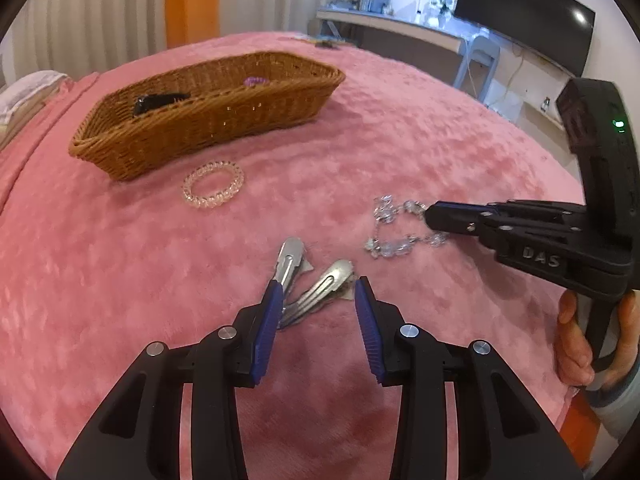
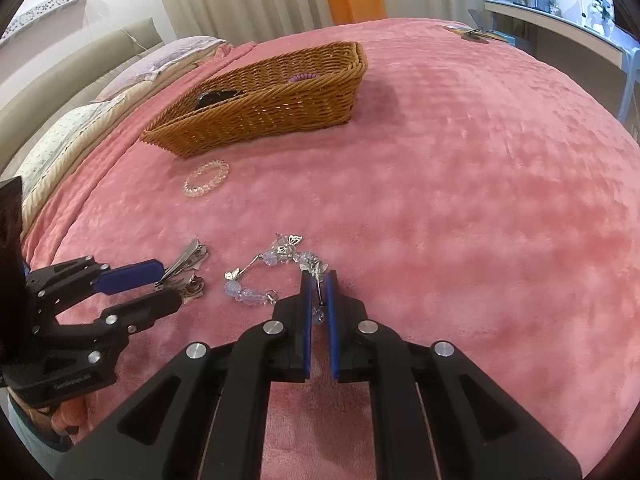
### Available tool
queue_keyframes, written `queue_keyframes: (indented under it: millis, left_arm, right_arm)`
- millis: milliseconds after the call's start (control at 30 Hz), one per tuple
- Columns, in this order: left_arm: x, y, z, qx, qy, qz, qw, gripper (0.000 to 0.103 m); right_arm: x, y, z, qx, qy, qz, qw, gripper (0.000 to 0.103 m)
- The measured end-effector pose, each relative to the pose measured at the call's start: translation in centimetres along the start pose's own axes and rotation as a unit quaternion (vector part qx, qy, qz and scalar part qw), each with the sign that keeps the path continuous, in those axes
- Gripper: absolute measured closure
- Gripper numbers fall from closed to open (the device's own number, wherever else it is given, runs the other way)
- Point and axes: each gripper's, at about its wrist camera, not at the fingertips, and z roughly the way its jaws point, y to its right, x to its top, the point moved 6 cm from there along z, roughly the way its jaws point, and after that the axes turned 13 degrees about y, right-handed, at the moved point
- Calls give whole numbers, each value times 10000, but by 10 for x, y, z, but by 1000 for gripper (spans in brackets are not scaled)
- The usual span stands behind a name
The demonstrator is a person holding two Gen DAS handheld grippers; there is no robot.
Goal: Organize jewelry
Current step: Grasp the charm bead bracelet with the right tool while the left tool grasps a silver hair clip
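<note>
On the pink blanket, my left gripper [image 1: 318,286] is open with its jaws either side of two silver hair clips [image 1: 316,284], also seen in the right wrist view [image 2: 188,268]. My right gripper [image 2: 319,278] is shut on a crystal bead bracelet [image 2: 272,264] with butterfly charms, which lies on the blanket; it shows in the left wrist view [image 1: 394,228] too. A clear spiral hair tie [image 1: 213,185] lies in front of the wicker basket [image 1: 240,120]. The basket holds a black clip [image 1: 158,103] and a purple hair tie [image 1: 256,80].
Pillows [image 2: 80,120] and a headboard lie at the left of the bed. A desk [image 1: 400,28], a chair and a dark monitor [image 1: 524,12] stand beyond the bed's far side. Small items [image 2: 472,32] lie on the far blanket edge.
</note>
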Motion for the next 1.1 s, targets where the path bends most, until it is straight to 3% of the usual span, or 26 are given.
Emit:
queue_keyframes:
  millis: [200,467,700,733,800,867,967,1100]
  left_arm:
    - [-2,-1,3,-145,-138,-101,9997,65]
    - [-10,25,-13,-709,-138,-150,9973,70]
    - [-6,10,-1,-298,-56,-474,9984,71]
    - [-5,9,1,-269,-56,-491,9984,71]
    - [-4,11,6,-165,-79,-479,9987,71]
    - [-4,14,10,-56,-47,-378,9993,75]
    - [-4,13,10,49,18,-334,9994,95]
    - [-6,1,0,-100,288,-697,9971,97]
  right_arm:
    - [-1,1,0,90,7,60,9999,98]
    - [-3,1,-1,261,47,91,9996,98]
    - [-4,-6,-6,371,165,-26,9992,97]
    - [-4,-6,-6,414,167,-25,9990,95]
    - [-4,-5,-6,410,173,18,9990,81]
    - [-2,-2,-9,403,243,92,9988,51]
    - [0,-3,-13,417,351,66,9985,50]
    - [-2,-11,-1,237,71,-184,9995,50]
